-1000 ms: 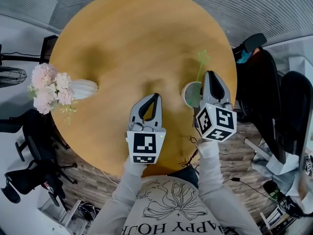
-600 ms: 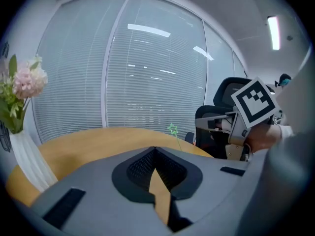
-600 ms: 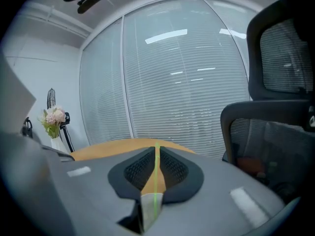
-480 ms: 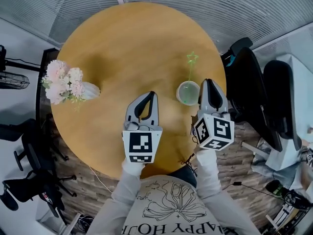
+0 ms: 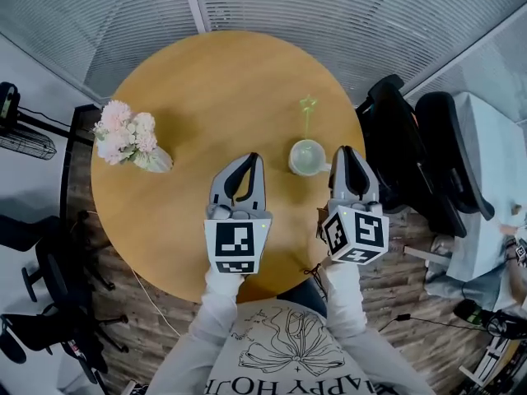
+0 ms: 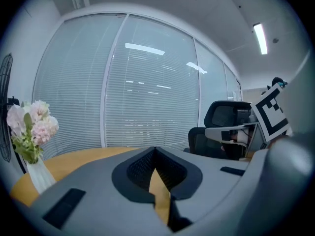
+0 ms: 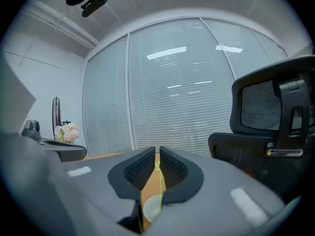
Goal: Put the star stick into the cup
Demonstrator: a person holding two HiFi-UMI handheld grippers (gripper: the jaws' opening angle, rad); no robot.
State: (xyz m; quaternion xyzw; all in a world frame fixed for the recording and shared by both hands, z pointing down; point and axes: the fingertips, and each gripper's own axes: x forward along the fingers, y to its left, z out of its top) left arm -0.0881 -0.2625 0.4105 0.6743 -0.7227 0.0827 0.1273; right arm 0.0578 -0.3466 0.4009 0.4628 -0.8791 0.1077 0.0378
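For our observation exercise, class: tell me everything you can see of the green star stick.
The star stick is a thin, pale green rod, plastic by its look, topped with a small star. Its lower end sits inside the pale cup on the round wooden table, and it stands roughly upright. Only the cup touches it; the right gripper is beside the cup, apart from the stick.

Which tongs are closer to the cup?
The right. The right tongs sit just right of the cup; the left tongs lie farther off to its left.
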